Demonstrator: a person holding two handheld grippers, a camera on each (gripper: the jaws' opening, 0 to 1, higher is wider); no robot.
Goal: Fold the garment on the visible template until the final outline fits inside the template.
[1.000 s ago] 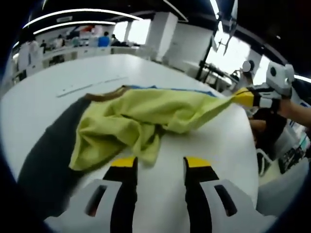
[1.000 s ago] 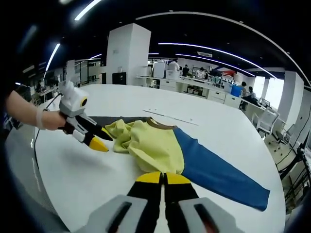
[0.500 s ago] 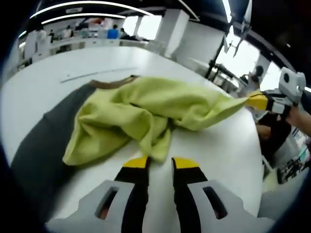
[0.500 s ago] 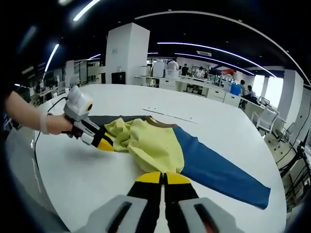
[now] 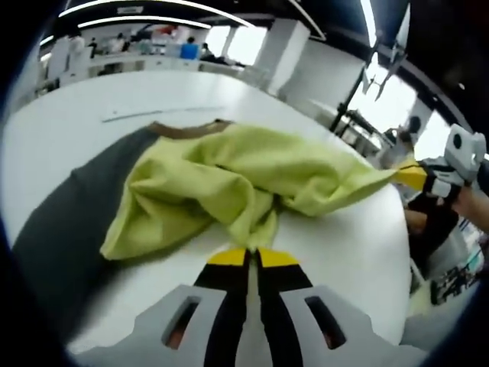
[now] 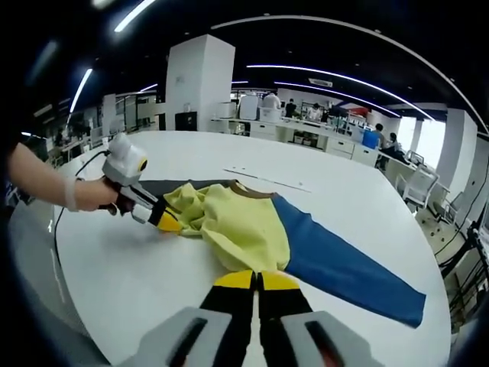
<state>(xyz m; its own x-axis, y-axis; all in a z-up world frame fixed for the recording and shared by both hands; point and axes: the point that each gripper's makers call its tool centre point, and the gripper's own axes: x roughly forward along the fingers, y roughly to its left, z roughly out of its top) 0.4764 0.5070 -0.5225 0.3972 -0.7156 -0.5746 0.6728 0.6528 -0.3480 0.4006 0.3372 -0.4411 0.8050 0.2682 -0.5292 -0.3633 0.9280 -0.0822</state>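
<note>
Garment [image 6: 244, 229]: yellow-green, bunched, with blue and dark panels, lying on white counter [image 6: 137, 283] between both tongs. Left tongs [image 5: 253, 257]: jaws closed on a cloth fold at their tips. Right tongs [image 6: 257, 280]: jaws pinched on garment's near edge.

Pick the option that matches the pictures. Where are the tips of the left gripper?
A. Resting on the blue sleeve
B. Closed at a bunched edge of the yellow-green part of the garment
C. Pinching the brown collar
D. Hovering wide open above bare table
B: in the left gripper view the left gripper has its yellow-tipped jaws drawn together at a bunched fold of the yellow-green garment, and the right gripper view shows it at that edge, away from the blue sleeve.
</note>
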